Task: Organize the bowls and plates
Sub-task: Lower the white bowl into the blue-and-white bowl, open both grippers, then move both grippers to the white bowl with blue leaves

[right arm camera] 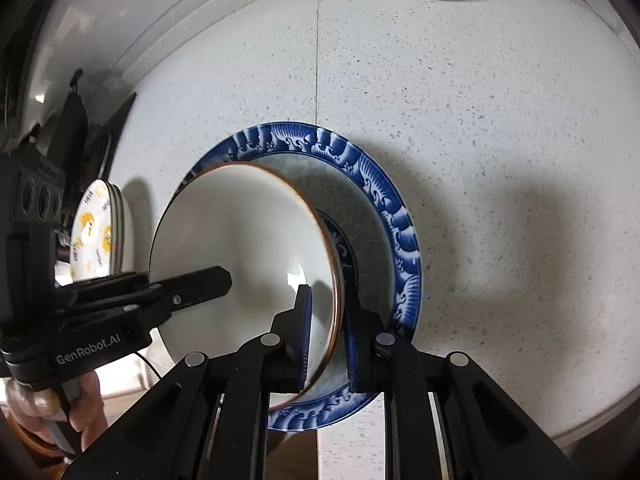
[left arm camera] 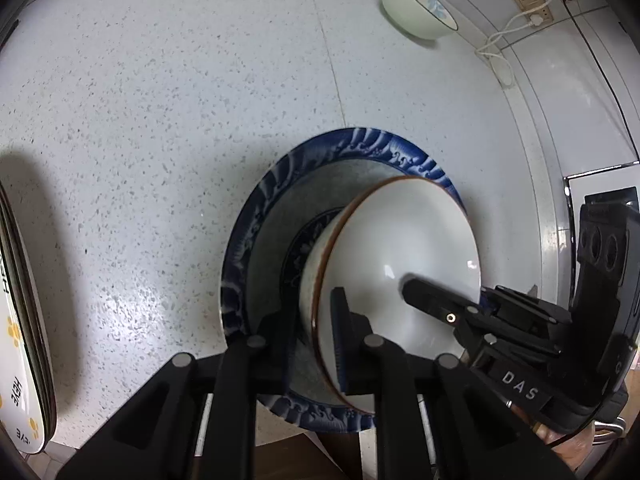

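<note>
Speckled white stone counter [left arm camera: 160, 120], tiled wall behind with sockets [left arm camera: 530, 0] and a white cord. Both my claws work one load: a white bowl [left arm camera: 400, 248] with a brown rim, sitting in a blue wave-pattern plate [left arm camera: 360, 148].

My left claw [left arm camera: 316, 332] is pinched on the bowl's near-left rim, one finger inside, one outside against the wall. My right claw [right arm camera: 328, 332] is pinched on the opposite rim the same way, its outer finger down between bowl wall and plate. Two grips on opposite sides because a wide glazed bowl would tip or slip from one pinch.

Whether the plate rests on the counter or hangs with the bowl, I cannot tell; its near edge overhangs the counter front under my claws.

Far ahead of my left claw, up right near the wall, a pale floral bowl [left arm camera: 420, 12] stands alone. Hard left of it, a stack of yellow-flowered plates [left arm camera: 24, 320] lies at the counter edge. My guess: bowl goes with bowl, plate with plates.
</note>
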The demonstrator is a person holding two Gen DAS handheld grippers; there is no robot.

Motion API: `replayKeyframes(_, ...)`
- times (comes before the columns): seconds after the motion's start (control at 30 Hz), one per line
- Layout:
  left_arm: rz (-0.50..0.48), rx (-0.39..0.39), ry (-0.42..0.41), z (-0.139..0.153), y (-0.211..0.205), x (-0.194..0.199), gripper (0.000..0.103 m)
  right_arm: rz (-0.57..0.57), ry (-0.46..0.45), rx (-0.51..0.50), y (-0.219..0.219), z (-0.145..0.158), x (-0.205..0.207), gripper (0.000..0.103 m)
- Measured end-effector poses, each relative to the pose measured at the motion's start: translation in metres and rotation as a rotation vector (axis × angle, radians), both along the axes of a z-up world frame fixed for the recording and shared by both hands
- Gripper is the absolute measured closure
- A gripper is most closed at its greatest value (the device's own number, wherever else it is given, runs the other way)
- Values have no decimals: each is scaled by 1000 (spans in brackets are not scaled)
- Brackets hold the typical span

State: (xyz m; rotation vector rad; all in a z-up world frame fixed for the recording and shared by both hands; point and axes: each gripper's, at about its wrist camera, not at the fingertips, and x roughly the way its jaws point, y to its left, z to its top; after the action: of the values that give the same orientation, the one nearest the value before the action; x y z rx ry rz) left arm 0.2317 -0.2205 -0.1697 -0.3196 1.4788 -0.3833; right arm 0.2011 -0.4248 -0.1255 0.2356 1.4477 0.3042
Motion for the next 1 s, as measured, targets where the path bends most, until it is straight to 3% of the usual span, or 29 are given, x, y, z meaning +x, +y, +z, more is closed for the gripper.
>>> replayKeyframes(0.2,-31,43,-28,3,-14,7,89,20,-11,-28,4,0,0,83)
replayKeyframes(0.3,-57,67,-77,12,-20,9,78,12,-43,-29,3,9,-3,72)
replayKeyframes(0.37,-79,71,-125,21,-20,9,73,22,-67,-37,5,16,-6,57)
replayKeyframes(0.43,-97,65,-153,29,-20,9,53,33,-97,-59,6,24,-10,44)
replayKeyframes(0.47,-108,68,-176,35,-19,7,49,39,-112,-64,6,28,-12,41)
replayKeyframes(0.53,-134,69,-219,48,-19,6,33,50,-140,-67,4,38,-16,41)
replayKeyframes(0.6,-152,84,-253,57,-17,5,24,50,-164,-60,0,45,-18,39)
replayKeyframes(0.77,-170,83,-305,78,-14,15,24,40,-218,-71,-10,60,-20,35)
replayKeyframes(1.0,-181,84,-305,83,-15,53,24,-34,-275,-56,-44,74,7,32)
